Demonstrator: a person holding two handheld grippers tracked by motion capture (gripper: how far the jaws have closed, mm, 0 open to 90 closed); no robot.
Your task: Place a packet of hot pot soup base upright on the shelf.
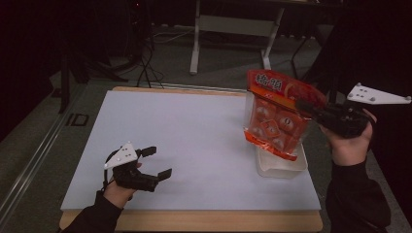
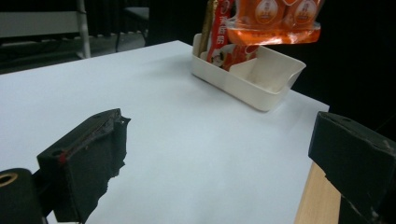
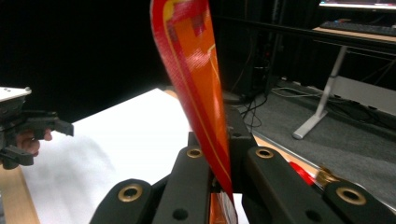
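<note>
Both grippers are chunky matte black units. The left gripper (image 1: 158,162) has a pale grey three-cornered plate (image 1: 121,155) on top, dotted with small dark screws, sitting at about 10 o'clock from the jaws. The right gripper (image 1: 305,108) carries the same kind of plate (image 1: 376,95), out at 3 o'clock. Up close, the left one's jaws are blocky with ragged black padding, plus a little red mark on one edge and a brass ring (image 2: 7,178) at 9 o'clock. The right one's linkage bars have brass-rimmed pivot holes (image 3: 130,192) along the bottom. The person wears dark long sleeves (image 1: 357,194) ending at the wrists.
</note>
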